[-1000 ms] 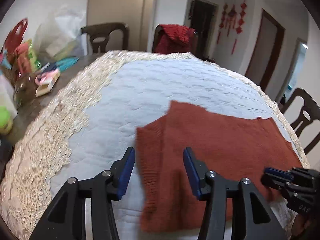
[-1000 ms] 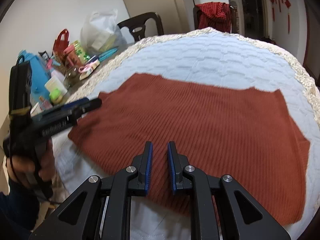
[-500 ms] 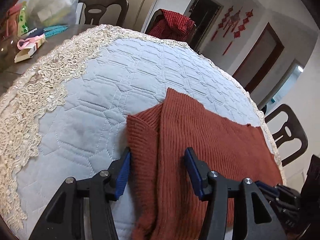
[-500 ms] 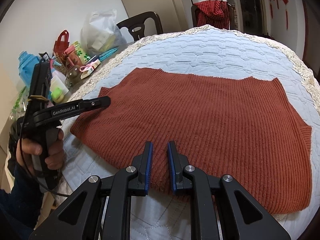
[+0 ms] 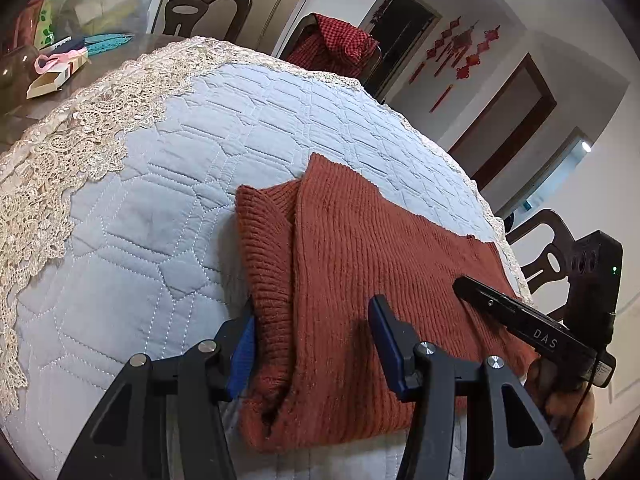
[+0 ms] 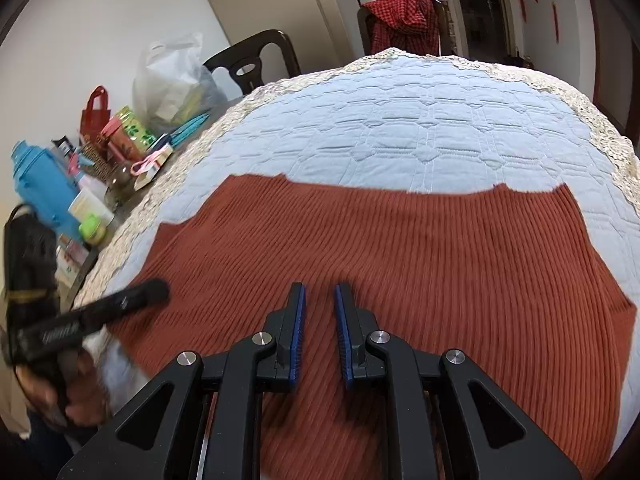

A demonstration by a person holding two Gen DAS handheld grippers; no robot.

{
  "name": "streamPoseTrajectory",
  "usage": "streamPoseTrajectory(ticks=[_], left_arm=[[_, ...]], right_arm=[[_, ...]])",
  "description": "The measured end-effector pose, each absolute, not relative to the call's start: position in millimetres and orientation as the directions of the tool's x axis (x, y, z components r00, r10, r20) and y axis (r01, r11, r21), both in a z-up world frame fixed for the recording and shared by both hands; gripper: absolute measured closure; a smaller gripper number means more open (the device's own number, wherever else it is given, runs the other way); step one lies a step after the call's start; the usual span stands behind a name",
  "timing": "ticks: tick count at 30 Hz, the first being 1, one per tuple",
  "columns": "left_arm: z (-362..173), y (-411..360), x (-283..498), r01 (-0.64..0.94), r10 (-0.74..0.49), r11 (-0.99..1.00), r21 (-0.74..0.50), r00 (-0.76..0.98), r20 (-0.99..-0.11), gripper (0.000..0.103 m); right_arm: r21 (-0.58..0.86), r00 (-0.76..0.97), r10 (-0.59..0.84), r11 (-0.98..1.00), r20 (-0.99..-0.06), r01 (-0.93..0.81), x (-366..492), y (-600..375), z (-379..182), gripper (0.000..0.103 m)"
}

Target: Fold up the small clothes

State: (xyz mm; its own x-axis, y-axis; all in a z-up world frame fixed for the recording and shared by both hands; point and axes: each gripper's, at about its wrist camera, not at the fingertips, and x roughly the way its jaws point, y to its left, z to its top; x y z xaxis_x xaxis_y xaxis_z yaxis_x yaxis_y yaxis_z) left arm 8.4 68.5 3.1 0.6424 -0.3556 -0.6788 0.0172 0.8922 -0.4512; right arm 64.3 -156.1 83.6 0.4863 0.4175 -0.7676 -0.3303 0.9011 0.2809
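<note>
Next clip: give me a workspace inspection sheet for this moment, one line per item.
Surface: pale blue quilted cover with cream lace border, over the table.
Job's things: rust-red ribbed knit garment lying flat, its left edge layered.
Clutter: blue flask, white plastic bag, small boxes at the table's left end.
Grippers: left gripper jaws open astride the garment's edge; right gripper jaws narrowly apart, empty.
Cables: thin black cord by the left handle.
Surroundings: dark wooden chairs, red checked cloth draped over one.

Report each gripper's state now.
Left gripper: open over the rust-red knitted garment, gripping nothing.
Right gripper: narrowly open, gripping nothing.
</note>
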Motion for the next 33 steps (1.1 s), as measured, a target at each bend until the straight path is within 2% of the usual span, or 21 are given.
streamPoseTrajectory(ticks=[3, 6, 10, 14, 16, 24, 29, 33], left_arm=[[3, 68, 10, 0.014, -0.352, 0.893, -0.449, 0.643, -0.68, 0.05], [2, 69, 10, 0.005, -0.341, 0.896, -0.444, 0.648, -0.681, 0.056], [0, 71, 9, -0.019, -0.319, 0.898, -0.439, 0.658, -0.682, 0.068], [-1, 74, 11, -0.021, -0.347, 0.881, -0.473, 0.651, -0.675, 0.08], [2, 75, 12, -0.018, -0.368, 0.87, -0.493, 0.641, -0.673, 0.083], [54, 60, 11, 0.091, -0.469, 0.821, -0.564, 0.671, -0.574, 0.086], [90, 8, 21, 0.227, -0.552, 0.796, -0.561, 0.653, -0.519, 0.087], [91, -43, 34, 0.31, -0.621, 0.764, -0.565, 0.59, -0.516, 0.087]], right_arm=[[0.275, 0.49, 0.421, 0.898, -0.764, -0.343, 56, -156, 86, 0.087], [0.302, 0.474, 0.456, 0.88, -0.753, -0.366, 37, -160, 89, 0.087], [0.324, 0.46, 0.488, 0.861, -0.742, -0.391, 6, -166, 87, 0.087], [0.344, 0.439, 0.504, 0.852, -0.743, -0.396, -10, -171, 85, 0.087], [0.349, 0.433, 0.507, 0.85, -0.745, -0.395, -12, -174, 83, 0.087], [0.345, 0.481, 0.497, 0.862, -0.722, -0.373, -12, -195, 98, 0.087], [0.346, 0.535, 0.46, 0.888, -0.709, -0.304, -15, -226, 104, 0.087], [0.344, 0.571, 0.419, 0.908, -0.706, -0.24, -19, -252, 106, 0.087]])
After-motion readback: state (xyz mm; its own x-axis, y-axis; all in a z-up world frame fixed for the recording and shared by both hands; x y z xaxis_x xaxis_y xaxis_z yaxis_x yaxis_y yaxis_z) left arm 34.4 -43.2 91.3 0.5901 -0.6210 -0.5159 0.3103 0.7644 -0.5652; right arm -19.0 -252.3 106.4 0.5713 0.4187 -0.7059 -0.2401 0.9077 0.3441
